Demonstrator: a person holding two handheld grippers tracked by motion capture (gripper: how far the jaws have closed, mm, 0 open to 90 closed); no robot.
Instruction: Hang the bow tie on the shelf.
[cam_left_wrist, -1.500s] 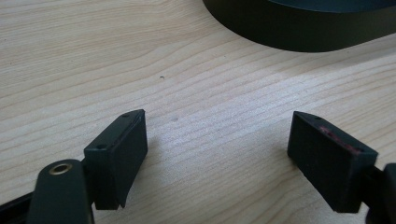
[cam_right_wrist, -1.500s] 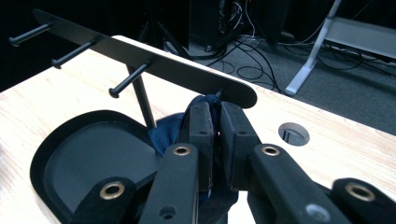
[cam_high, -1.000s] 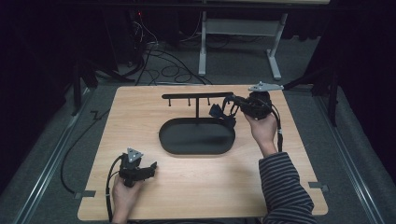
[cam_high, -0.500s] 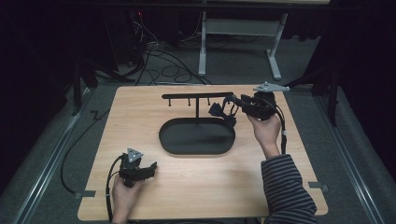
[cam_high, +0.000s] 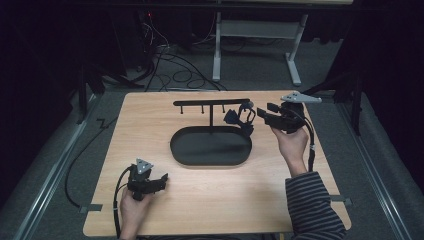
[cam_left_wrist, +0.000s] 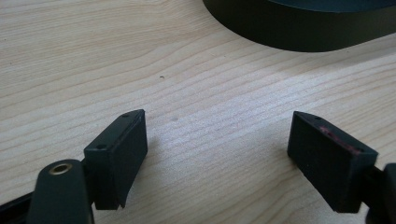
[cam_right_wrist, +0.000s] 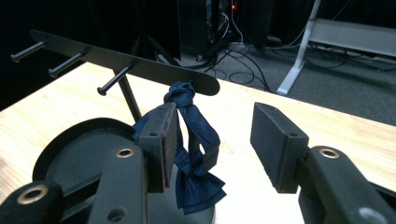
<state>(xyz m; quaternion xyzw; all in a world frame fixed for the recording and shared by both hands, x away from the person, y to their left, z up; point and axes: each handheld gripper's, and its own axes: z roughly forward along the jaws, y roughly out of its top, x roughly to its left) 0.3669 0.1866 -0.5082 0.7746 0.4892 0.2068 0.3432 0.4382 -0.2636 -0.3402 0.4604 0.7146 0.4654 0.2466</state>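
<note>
We find the knotted navy-blue fabric loop (cam_right_wrist: 194, 154) hanging from the end peg of the black metal peg rack (cam_right_wrist: 126, 63), over its oval base (cam_high: 210, 147). The right gripper (cam_right_wrist: 212, 142), jaws wide and empty, risks snagging it. The left gripper (cam_left_wrist: 217, 156) rests open, empty, on the wooden table (cam_high: 150, 120).
</note>
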